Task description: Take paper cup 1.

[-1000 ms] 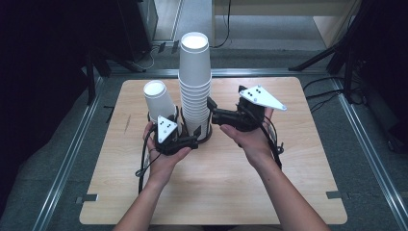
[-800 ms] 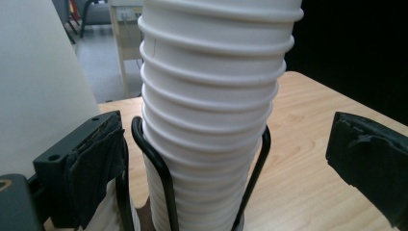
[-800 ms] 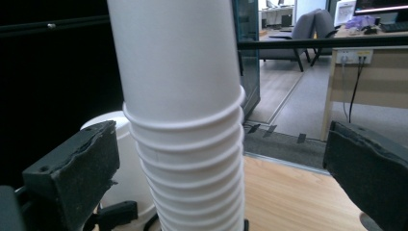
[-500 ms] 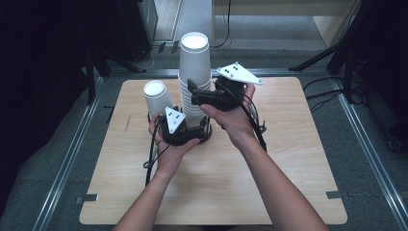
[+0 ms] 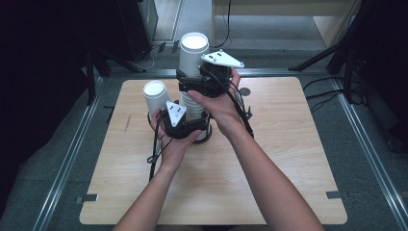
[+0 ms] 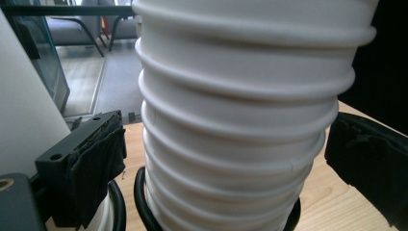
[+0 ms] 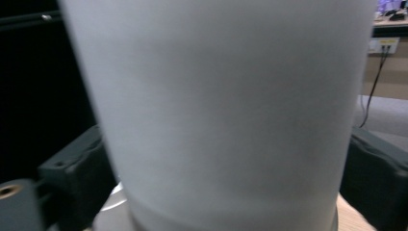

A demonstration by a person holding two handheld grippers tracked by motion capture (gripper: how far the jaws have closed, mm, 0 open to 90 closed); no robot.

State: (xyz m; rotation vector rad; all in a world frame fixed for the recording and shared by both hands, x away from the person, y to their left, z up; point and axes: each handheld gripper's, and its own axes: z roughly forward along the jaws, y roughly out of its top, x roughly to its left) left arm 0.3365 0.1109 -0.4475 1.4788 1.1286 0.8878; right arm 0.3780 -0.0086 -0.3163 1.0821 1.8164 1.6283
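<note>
High view, upper centre: tall stack of ribbed white paper cups (image 5: 193,62) stands on the pale wooden table (image 5: 288,159). Right gripper (image 5: 190,83), jaws just closing, clamps its top cup; left gripper (image 5: 192,126) brackets the base, contact unclear.

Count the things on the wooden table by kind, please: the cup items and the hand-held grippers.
Tall stack of cups: 1
Separate cup: 1
Grippers: 2, the left gripper and the right gripper
Total: 4
</note>
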